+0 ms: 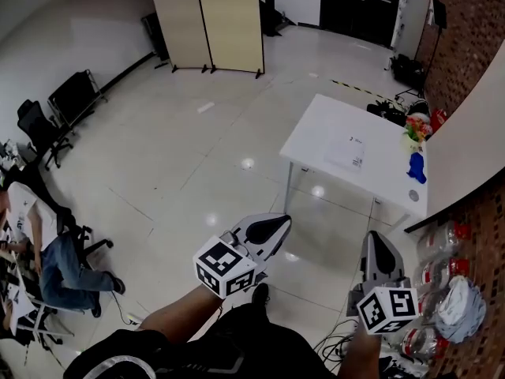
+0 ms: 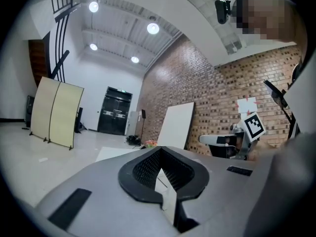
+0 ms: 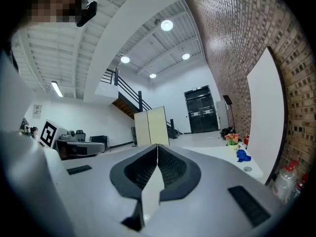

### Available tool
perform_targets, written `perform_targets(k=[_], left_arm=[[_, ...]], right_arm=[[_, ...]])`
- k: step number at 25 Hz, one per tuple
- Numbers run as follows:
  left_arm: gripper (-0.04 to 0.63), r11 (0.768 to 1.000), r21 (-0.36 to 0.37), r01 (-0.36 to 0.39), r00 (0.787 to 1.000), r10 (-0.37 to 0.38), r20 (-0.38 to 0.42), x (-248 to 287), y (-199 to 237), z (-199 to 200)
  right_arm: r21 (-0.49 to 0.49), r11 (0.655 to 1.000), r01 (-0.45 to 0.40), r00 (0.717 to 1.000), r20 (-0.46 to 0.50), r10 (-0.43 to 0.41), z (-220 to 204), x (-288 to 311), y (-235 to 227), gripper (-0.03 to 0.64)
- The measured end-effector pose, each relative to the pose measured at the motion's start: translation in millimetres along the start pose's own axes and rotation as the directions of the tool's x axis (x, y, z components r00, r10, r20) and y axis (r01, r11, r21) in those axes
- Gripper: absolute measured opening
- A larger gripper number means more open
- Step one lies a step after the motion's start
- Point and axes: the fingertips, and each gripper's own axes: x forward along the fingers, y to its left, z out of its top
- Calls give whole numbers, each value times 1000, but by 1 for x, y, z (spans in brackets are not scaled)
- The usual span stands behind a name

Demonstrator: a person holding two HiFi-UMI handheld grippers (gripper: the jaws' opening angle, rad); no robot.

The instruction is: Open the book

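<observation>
A thin white book (image 1: 347,152) lies flat on a white table (image 1: 316,129) across the room, far ahead of both grippers. My left gripper (image 1: 282,221) is held level over the floor, its jaws shut with nothing between them; the left gripper view shows the same jaws (image 2: 160,151) meeting in a line. My right gripper (image 1: 373,237) is held beside it, also shut and empty, and in the right gripper view its jaws (image 3: 157,146) are closed. That view also shows the table (image 3: 217,151) low at the right.
On the table's right end are a blue object (image 1: 417,167), flowers (image 1: 414,129) and a small round thing (image 1: 413,195). A beige folding screen (image 1: 209,22) stands at the back. A seated person (image 1: 47,251) and office chairs (image 1: 39,129) are at left. Plastic bottles (image 1: 442,275) line the brick wall.
</observation>
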Motion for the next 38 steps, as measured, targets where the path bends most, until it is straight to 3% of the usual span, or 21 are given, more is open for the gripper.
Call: perform_targets(k=[13,19,30,38], left_arm=[[-2,995,-38,88,996,-87,24,117,159,28],[-2,995,-49,82,997,-81,3,179,202,18],[-2,1000,-27,7,1000,-8,-18,315,255,33],[-2,1000,-18,-8,1000,7,-18,380,290,40]], right_arm=[[-19,997,78,995,-58,-79,9,182,-34,2],[-19,996,85,991,-103,-86,2,242,-75,2],[-25,1000,-7,996,-89,5,27,354,-185,2],[-3,999,-42,994,-99,42,31,421,-227,2]])
